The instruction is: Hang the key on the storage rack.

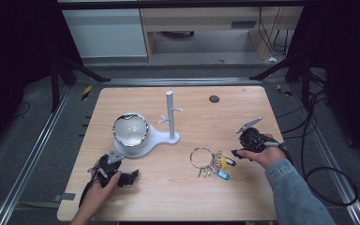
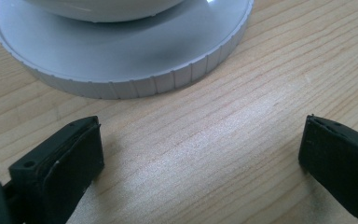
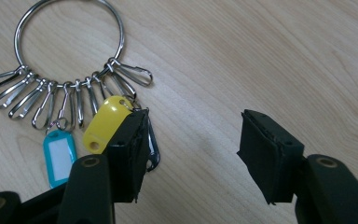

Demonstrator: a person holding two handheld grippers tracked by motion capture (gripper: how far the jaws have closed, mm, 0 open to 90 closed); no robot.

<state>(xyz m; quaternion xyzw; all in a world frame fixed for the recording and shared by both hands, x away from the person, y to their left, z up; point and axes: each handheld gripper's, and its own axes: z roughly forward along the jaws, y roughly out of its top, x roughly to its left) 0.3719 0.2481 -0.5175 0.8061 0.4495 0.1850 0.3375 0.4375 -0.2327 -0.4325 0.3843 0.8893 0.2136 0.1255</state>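
A large metal key ring (image 1: 201, 157) with several clips, a yellow tag (image 1: 223, 162) and a blue tag (image 1: 222, 174) lies flat on the wooden table, right of centre. My right gripper (image 1: 236, 153) hovers just right of it, open. In the right gripper view the ring (image 3: 120, 39), the yellow tag (image 3: 105, 121) and the blue tag (image 3: 59, 156) lie left of my right gripper (image 3: 191, 154); bare wood shows between the jaws. My left gripper (image 1: 131, 177) rests open near the front left. In the left gripper view, my left gripper (image 2: 200, 154) faces the grey base (image 2: 121, 60).
A grey stand with an upright pegged post (image 1: 170, 117) sits mid-table. A shiny bowl (image 1: 130, 130) rests on its round base (image 1: 161, 137). A dark round hole (image 1: 214, 99) marks the table's far side. Cables trail off the right edge.
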